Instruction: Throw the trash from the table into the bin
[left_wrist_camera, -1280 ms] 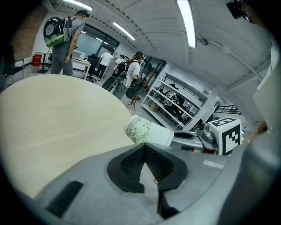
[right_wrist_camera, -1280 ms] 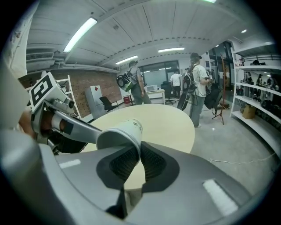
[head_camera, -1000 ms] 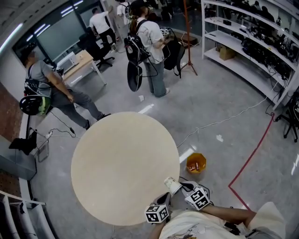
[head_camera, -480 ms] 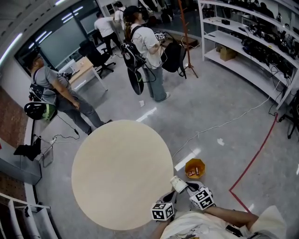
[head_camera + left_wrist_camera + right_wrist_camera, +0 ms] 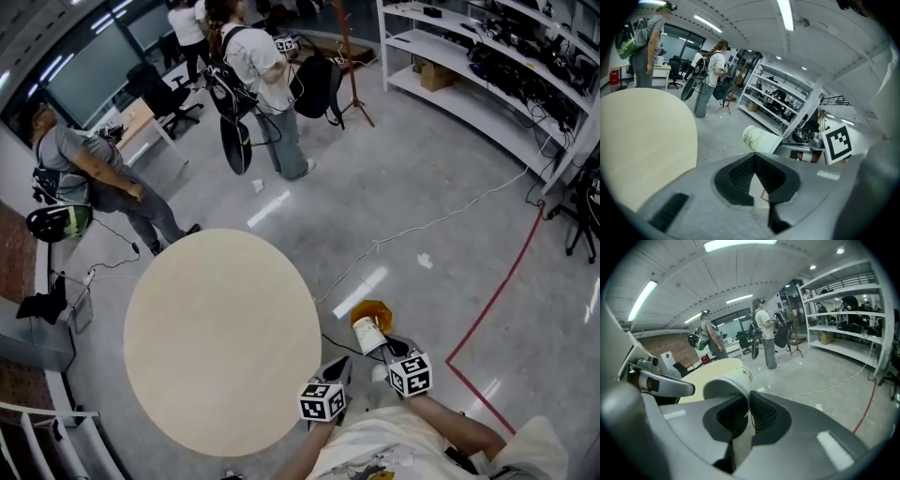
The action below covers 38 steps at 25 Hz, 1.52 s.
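Table top (image 5: 216, 337), round, pale beige, at far left. Left gripper (image 5: 753, 157) just beside its right edge: black ribbed pads (image 5: 737, 172) together at the tips, nothing between them. White paper cup (image 5: 729, 380) with green sprig print, off the table, pinched by its wall at the rim in the right gripper (image 5: 749, 401), jaws clamped on it. Orange bin (image 5: 380, 309) on the grey floor (image 5: 441, 206), overlapped by the cup in the head view and largely hidden. Cup print too small to read; black-and-white square markers on both gripper cubes (image 5: 322, 401) (image 5: 410, 373).

Cream tee (image 5: 375, 441), b/w marker cubes (image 5: 322, 402)
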Motion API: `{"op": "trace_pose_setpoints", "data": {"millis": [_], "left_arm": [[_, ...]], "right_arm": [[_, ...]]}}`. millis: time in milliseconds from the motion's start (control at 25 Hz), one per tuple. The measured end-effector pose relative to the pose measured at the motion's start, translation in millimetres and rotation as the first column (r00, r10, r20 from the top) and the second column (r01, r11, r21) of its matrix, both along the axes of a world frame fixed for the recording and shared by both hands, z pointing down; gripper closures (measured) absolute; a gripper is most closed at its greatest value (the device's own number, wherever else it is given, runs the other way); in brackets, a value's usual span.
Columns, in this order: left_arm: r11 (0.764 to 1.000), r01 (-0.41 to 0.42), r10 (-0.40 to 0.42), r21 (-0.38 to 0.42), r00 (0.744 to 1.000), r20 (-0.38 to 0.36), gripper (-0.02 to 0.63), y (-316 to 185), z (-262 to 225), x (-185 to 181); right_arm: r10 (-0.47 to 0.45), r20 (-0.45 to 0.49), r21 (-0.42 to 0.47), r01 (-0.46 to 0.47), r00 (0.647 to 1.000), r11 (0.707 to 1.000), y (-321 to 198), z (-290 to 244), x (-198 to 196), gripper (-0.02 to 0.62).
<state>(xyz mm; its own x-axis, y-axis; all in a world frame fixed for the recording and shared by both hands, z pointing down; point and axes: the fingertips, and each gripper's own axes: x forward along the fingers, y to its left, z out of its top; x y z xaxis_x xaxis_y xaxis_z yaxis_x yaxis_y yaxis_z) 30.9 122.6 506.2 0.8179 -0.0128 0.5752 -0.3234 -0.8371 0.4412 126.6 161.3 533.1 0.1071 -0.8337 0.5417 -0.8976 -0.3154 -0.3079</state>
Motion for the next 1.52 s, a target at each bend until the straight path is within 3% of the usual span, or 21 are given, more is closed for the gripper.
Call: {"op": "trace_pose_setpoints", "data": {"millis": [160,440,720,880,1000,1120,1280,1520], "left_arm": [[0.999,-0.038,0.038,0.003,0.999,0.026,0.6,2,6,29],[0.999,-0.047,0.048,-0.013,0.992,0.116,0.6,1,27,51],[1.0,-0.019,0.016,0.02,0.989,0.144,0.6,-27,79,103],[1.0,0.002,0.0,-0.013,0.98,0.198,0.6,-28,134,115],[1.0,0.02,-0.021,0.008,0.973,0.231,0.6,-34,186,120],[0.999,0.018,-0.026,0.033,0.97,0.244,0.6,-43,248,129],[1.0,0.025,-0.025,0.002,0.958,0.287,0.6,-41,342,128],[0.998,-0.05,0.039,0.023,0.933,0.358,0.6,-35,461,109]], "right_arm": [[0.046,0.004,-0.034,-0.046,0.999,0.998,13,16,26,0.569],[-0.016,0.026,-0.102,0.019,1.0,0.995,14,52,41,0.569],[-0.001,0.036,-0.155,0.007,0.999,0.988,-8,122,94,0.569],[0.024,0.051,-0.214,-0.012,0.998,0.977,-5,182,110,0.569],[0.017,0.065,-0.254,0.0,0.998,0.967,-6,239,116,0.568],[0.011,0.083,-0.274,0.012,0.997,0.962,-15,300,117,0.568],[-0.024,0.096,-0.316,0.053,0.995,0.947,-20,385,102,0.568],[-0.029,0.118,-0.376,0.071,0.993,0.924,-20,476,82,0.568]]}}
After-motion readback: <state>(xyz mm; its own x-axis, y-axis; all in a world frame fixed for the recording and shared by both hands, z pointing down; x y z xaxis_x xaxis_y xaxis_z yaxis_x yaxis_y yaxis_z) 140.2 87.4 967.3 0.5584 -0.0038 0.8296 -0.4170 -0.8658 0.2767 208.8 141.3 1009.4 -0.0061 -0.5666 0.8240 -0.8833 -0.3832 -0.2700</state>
